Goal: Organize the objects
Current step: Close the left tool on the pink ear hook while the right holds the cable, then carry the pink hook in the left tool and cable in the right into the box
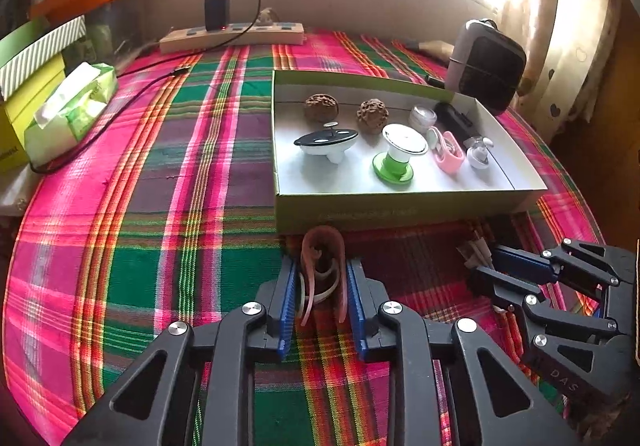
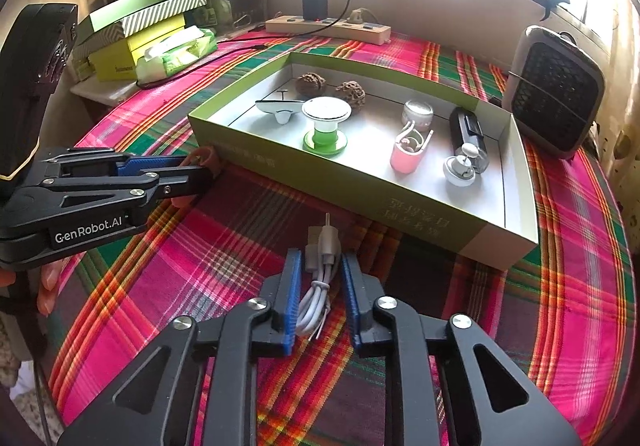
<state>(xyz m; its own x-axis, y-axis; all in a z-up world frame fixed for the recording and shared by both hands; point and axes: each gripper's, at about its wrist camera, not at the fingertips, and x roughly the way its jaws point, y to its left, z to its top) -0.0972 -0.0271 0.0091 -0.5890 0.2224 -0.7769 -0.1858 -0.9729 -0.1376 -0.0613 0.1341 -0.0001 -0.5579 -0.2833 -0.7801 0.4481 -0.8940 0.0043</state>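
In the left wrist view my left gripper (image 1: 322, 266) is shut on a curled brownish-pink strap-like item (image 1: 322, 246), just in front of the shallow green-and-white box (image 1: 400, 206). My right gripper (image 2: 320, 262) is shut on a coiled white USB cable (image 2: 318, 290), whose plug sticks out past the fingertips. Both rest low over the plaid cloth, side by side. The right wrist view shows the left gripper (image 2: 200, 170) at the box's near-left corner (image 2: 208, 126). The box holds two walnuts (image 1: 322, 108), a green-and-white spool (image 1: 398, 154), a pink holder (image 1: 446, 152) and other small items.
A power strip (image 1: 232, 36) with a black charger lies at the back of the table. A tissue pack (image 1: 72, 110) and stacked boxes (image 1: 24, 86) stand at the left. A small grey heater (image 1: 486, 64) stands behind the box at the right. A hand's fingers (image 2: 48, 286) show at the left.
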